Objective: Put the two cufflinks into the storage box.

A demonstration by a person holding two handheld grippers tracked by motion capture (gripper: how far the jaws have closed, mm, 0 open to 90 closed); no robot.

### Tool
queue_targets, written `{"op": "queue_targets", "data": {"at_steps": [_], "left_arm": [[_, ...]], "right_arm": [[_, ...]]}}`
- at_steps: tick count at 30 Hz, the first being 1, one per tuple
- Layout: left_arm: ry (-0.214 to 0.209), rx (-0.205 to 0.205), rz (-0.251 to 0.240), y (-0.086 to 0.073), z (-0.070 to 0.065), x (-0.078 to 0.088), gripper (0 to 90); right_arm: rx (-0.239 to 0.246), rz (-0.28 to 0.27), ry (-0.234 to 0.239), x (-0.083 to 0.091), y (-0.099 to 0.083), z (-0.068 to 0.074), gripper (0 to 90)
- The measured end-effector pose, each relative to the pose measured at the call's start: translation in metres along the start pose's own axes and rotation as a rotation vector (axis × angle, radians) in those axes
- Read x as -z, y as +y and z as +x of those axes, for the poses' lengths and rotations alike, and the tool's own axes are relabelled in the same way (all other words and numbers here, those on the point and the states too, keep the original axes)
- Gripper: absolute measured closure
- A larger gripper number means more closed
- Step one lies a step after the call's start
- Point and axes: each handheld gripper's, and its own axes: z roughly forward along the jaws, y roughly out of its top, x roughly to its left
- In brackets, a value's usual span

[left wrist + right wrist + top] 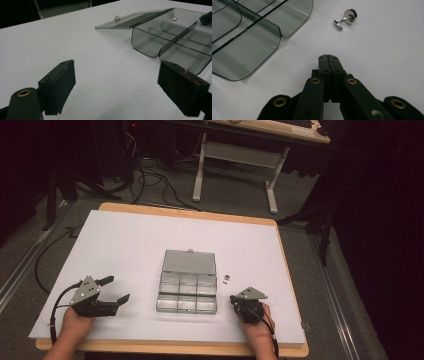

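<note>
Both my grippers rest on the white table, either side of an open clear compartment box.

My right gripper has its jaws pressed flat together with nothing between them, pointing toward a small silver cufflink that lies on the bare table just beside the box's right edge, apart from the jaws. My left gripper stands with its jaws spread wide and empty, aimed across the table at the box's left side. The box's lid is folded back flat behind the compartments.
</note>
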Motion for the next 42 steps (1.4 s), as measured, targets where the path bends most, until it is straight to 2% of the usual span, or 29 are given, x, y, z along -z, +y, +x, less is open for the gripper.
{"op": "queue_targets", "data": {"at_steps": [14,17,22,25,31,42], "left_arm": [[-0.001,-0.003,0.007,0.0,0.0,-0.001,15.3],[-0.003,-0.002,0.005,0.0,0.0,-0.001,15.3],[-0.002,-0.002,0.006,0.0,0.0,-0.001,15.4],[-0.001,-0.005,0.009,0.0,0.0,-0.001,15.4],[-0.002,-0.005,0.009,0.0,0.0,-0.001,15.3],[-0.002,-0.004,0.008,0.001,0.0,-0.001,15.4]], "right_arm": [[0.006,0.009,0.007,0.011,-0.009,-0.001,90.0],[-0.006,-0.015,0.016,0.016,-0.01,-0.003,90.0],[-0.029,-0.06,-0.003,0.026,-0.008,-0.008,90.0],[-0.03,-0.042,0.009,0.023,-0.009,-0.007,90.0],[0.014,0.008,0.033,0.014,-0.008,0.003,90.0],[-0.008,0.009,0.018,0.017,-0.015,-0.005,90.0]]}}
